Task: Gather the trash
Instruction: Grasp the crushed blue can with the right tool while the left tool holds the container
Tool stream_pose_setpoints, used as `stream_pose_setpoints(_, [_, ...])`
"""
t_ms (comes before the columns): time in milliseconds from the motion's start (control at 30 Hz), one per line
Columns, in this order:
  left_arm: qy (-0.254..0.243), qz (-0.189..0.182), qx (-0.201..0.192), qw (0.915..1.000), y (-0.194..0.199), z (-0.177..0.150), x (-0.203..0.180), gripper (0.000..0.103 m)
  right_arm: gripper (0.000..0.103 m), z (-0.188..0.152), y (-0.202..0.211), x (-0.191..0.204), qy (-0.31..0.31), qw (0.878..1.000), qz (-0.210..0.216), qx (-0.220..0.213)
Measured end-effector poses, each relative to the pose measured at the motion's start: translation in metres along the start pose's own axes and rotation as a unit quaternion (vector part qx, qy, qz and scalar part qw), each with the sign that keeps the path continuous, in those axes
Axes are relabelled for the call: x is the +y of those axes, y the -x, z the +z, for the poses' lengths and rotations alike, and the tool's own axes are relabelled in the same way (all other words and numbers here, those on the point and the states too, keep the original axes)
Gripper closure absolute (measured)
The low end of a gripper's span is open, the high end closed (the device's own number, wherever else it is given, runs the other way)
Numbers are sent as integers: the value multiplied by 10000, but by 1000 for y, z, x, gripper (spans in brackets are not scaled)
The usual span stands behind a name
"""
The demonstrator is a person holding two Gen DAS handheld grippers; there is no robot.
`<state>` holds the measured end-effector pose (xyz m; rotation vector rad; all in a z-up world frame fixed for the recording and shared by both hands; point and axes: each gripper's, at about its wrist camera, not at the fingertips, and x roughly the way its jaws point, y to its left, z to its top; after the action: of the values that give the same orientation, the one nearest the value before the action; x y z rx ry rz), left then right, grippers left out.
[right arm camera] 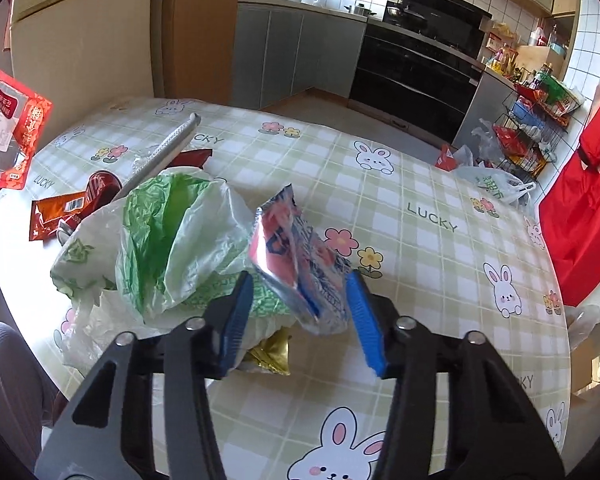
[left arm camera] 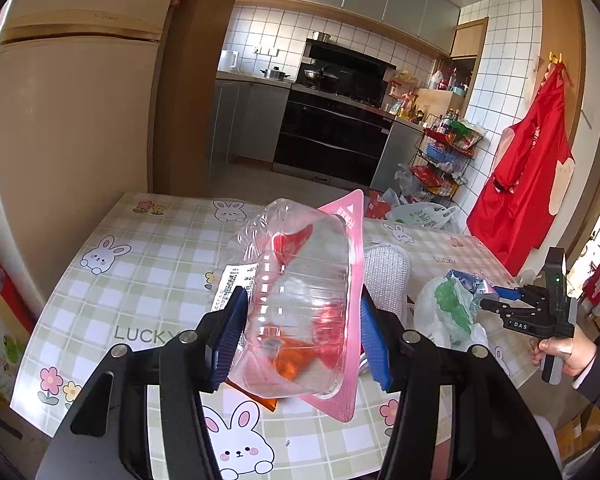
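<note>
My left gripper point(left arm camera: 302, 340) is shut on a clear plastic blister pack point(left arm camera: 300, 280) with a pink backing card, held above the checked table point(left arm camera: 140, 264). A person's hand point(left arm camera: 568, 356) holds my right gripper point(left arm camera: 494, 298) at the far right, over a white-and-green plastic bag point(right arm camera: 172, 240). A crumpled red, blue and silver foil wrapper point(right arm camera: 296, 248) stands between the right gripper's point(right arm camera: 300, 316) blue pads. It leans on the right pad, and a narrow gap shows at the left pad. A red can point(right arm camera: 100, 190), a brown sachet point(right arm camera: 56, 212) and a gold wrapper point(right arm camera: 274, 354) lie nearby.
A white mesh sleeve point(right arm camera: 168, 152) and a printed label point(left arm camera: 236, 280) lie on the table. A fridge point(left arm camera: 60, 140) stands to the left. Beyond the table's far right edge are a wire rack point(left arm camera: 444, 160), bags point(left arm camera: 420, 216) on the floor and a red apron point(left arm camera: 528, 184).
</note>
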<state>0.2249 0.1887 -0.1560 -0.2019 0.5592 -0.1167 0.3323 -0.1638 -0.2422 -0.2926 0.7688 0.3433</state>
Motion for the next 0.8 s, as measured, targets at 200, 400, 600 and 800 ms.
stream_pose_setpoints(200, [-58,-132,18,9999,-2,-1,-12,50,87,1,0,2,371,9991,-184,121])
stream_pose_setpoints(400, [-137,-371,19,9992,6,-2,-26,50,88,2,30,-14,-87,9990,-221,-390])
stream_pose_setpoints(600, [-186,-692,7,9974,21,-5,-43,50,88,0,63,-29,-409,9946,-448,-842])
stream_pose_setpoints(800, [-282,-915,-5,9954,34,-11,-61,50,88,-1,93,-40,-648,9899,-541,-1140])
